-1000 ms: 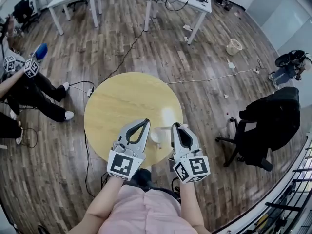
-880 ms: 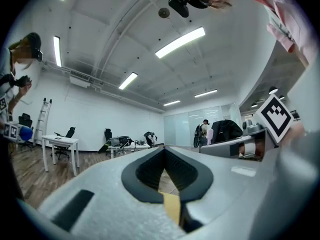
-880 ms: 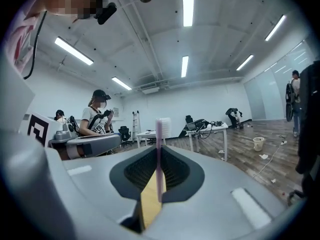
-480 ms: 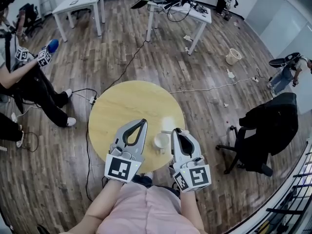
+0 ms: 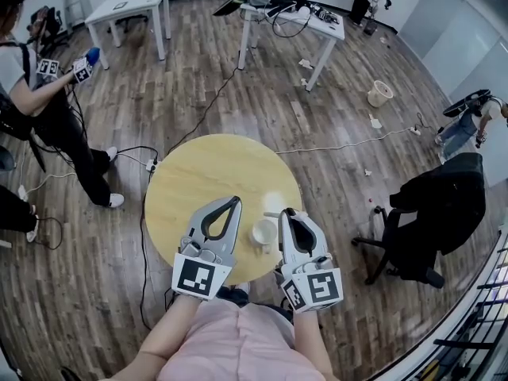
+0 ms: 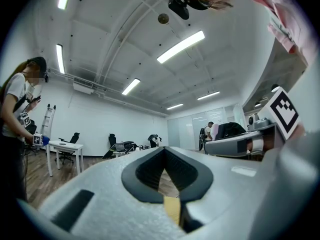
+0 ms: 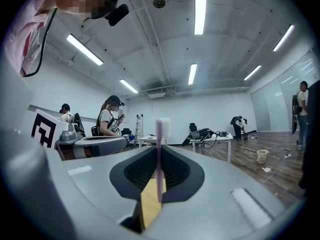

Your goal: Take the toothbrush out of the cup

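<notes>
A white cup stands near the front edge of the round wooden table, between my two grippers. My right gripper is shut on a pale lilac toothbrush. The brush stands upright between the pads, bristle head on top, and is clear of the cup. In the head view the toothbrush shows as a short pale bar beside the right tips, just past the cup. My left gripper hangs left of the cup, tips together, holding nothing.
A person with grippers stands at the far left. Two white desks are at the back. A black office chair is to the right. Cables run over the wooden floor, and a small bin stands far right.
Both grippers have risen a little and the cup now shows fully between them. The toothbrush stays in the right jaws. The person at the left has shifted further back.
</notes>
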{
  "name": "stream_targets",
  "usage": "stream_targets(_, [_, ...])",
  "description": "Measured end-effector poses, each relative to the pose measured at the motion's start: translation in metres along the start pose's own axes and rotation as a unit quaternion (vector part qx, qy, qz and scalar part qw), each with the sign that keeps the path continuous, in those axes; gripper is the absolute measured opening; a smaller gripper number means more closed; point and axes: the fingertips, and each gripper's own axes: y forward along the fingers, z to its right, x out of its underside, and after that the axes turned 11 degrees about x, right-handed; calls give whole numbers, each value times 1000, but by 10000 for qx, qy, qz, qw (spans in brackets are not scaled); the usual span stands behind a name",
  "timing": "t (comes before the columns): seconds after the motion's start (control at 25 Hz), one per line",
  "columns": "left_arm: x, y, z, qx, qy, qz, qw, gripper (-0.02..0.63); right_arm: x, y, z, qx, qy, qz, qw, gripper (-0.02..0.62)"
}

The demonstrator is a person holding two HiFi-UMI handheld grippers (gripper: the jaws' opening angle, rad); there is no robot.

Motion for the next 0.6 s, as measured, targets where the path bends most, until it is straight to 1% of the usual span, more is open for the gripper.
stream_targets(0.24, [7, -13, 4, -12, -46, 52, 10000, -2, 7, -8, -5, 28, -22, 60, 10000, 31])
stream_targets(0.6, [3, -13, 10, -23, -56, 50, 10000, -2, 4, -14, -1, 39, -28, 25, 10000, 31])
